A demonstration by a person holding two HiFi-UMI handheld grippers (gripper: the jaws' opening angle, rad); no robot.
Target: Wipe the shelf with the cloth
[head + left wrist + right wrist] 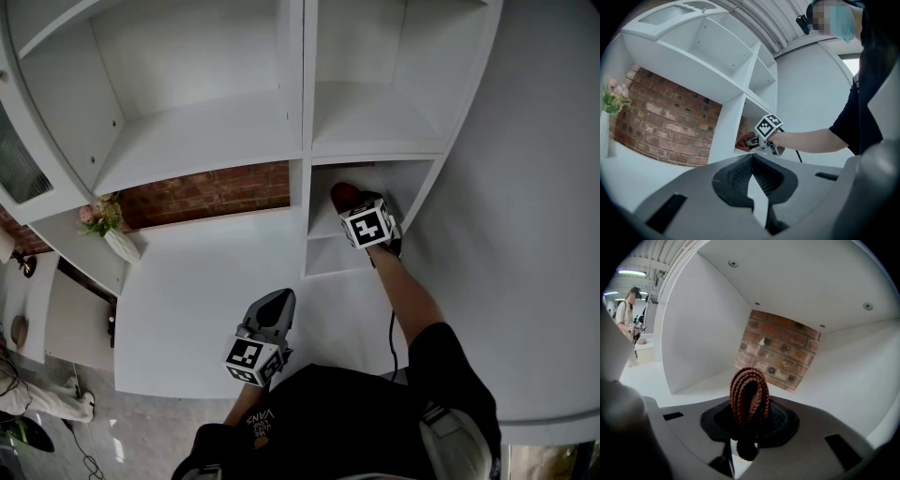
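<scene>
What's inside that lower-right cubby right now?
The right tongs, shut on the folded brown cloth, with a brick back wall behind. Of the shelf floor, the part under the tongs is hidden.

The person wears a black short-sleeved T-shirt [366, 422] with pale lettering [261, 420]. The left hand-held gripper [279, 300] and right hand-held gripper [348, 200] are grey with black ribbed pads, each carrying a white cube with black square markers. A thin black cable [393, 342] trails from the right one.
</scene>
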